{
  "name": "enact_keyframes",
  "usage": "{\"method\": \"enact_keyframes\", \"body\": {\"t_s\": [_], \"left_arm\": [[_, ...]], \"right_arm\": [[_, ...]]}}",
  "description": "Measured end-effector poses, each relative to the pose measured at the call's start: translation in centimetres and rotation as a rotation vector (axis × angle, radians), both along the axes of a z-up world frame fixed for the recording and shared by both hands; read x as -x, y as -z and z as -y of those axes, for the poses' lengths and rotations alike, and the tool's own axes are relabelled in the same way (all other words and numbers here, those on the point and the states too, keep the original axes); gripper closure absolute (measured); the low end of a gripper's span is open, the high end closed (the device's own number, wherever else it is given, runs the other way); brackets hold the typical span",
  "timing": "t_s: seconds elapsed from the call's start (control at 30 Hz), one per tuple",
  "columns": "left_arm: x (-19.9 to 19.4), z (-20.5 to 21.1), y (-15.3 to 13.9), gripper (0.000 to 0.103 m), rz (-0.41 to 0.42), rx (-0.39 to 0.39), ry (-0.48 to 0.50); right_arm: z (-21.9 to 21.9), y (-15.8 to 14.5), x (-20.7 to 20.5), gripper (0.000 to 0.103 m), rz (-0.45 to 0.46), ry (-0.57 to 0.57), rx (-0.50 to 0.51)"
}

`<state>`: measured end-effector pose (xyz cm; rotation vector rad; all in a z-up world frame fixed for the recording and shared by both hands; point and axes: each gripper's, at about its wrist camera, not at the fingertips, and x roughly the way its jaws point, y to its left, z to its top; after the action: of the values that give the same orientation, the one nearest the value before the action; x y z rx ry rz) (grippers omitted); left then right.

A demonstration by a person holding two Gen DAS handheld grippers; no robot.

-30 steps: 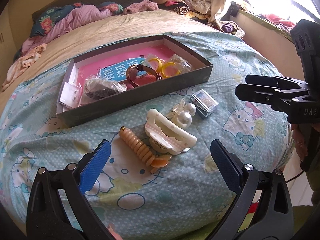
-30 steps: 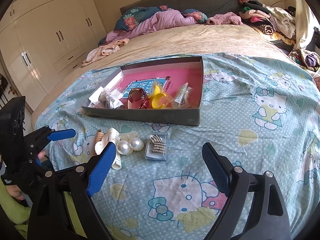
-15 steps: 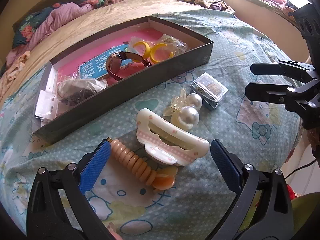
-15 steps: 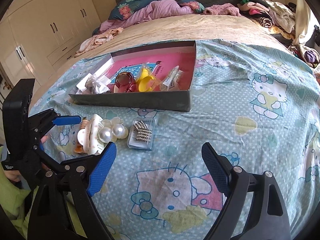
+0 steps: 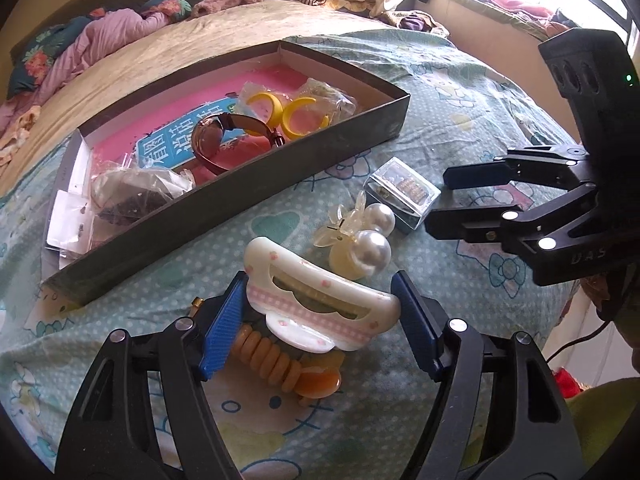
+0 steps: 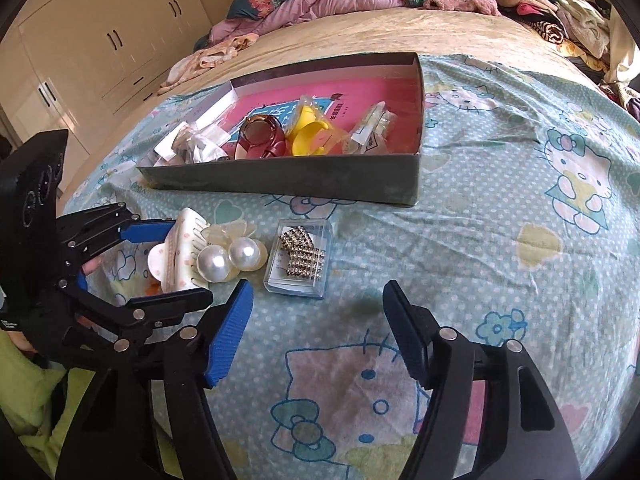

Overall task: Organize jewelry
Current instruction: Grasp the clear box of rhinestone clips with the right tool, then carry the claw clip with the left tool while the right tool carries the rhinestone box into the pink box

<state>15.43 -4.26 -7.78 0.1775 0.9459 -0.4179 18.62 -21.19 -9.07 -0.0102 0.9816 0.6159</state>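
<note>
Left wrist view: the left gripper [image 5: 320, 312] straddled the white hair claw [image 5: 320, 308], its jaws closing, the left pad at the claw's end and the right pad just beside the other; whether they pressed yet could not be told. Only this view showed the amber beaded clip [image 5: 276, 360] lying under the claw. Beyond lay the pearl clip [image 5: 368, 248], then the clear case [image 5: 404, 194], with the right gripper [image 5: 436, 196] just beside it.

Right wrist view: the right gripper's jaws were closing, with only bedsheet [image 6: 520, 280] between them. Only here did the case's contents show: rhinestone pieces [image 6: 302, 256].

The shallow box [image 6: 288, 182], on the sheet beyond the loose pieces, held small plastic packets [image 6: 192, 146], a brown watch [image 6: 260, 136], yellow hoops [image 6: 312, 136] and a clear packet [image 6: 370, 128], all on a pink printed sheet [image 6: 380, 92].
</note>
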Motion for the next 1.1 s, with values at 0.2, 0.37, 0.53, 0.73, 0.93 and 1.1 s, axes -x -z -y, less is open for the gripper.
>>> {"method": "enact_keyframes", "body": {"t_s": [0.2,0.37,0.53,0.73,0.93,1.1], "left_arm": [[0.9,-1.0,-1.8,0.039,0.042,0.048,-0.029],[1.1,-1.8,-3.1,0.039,0.073,0.081,-0.058],[1.3,-2.7,-4.3,0.039,0.110,0.089,-0.098],[1.7,-4.3,-5.6,0.039,0.146,0.104,-0.156],[2.2,-6.1,-6.9,0.039,0.175,0.120,-0.219],[2.2,-7.6,-7.8,0.039,0.200,0.124,-0.272]], "right_arm": [[-1.6,0.8,-0.5,0.063,0.029,-0.022,0.021],[-2.0,0.6,-0.5,0.070,0.073,-0.034,0.035],[-1.0,-0.9,-0.1,0.070,0.111,-0.004,0.004],[-0.1,-3.6,0.4,0.070,0.162,0.011,-0.037],[-0.8,-5.8,0.8,0.070,0.207,-0.006,-0.065],[-1.5,-7.1,0.8,0.070,0.234,-0.021,-0.083]]}}
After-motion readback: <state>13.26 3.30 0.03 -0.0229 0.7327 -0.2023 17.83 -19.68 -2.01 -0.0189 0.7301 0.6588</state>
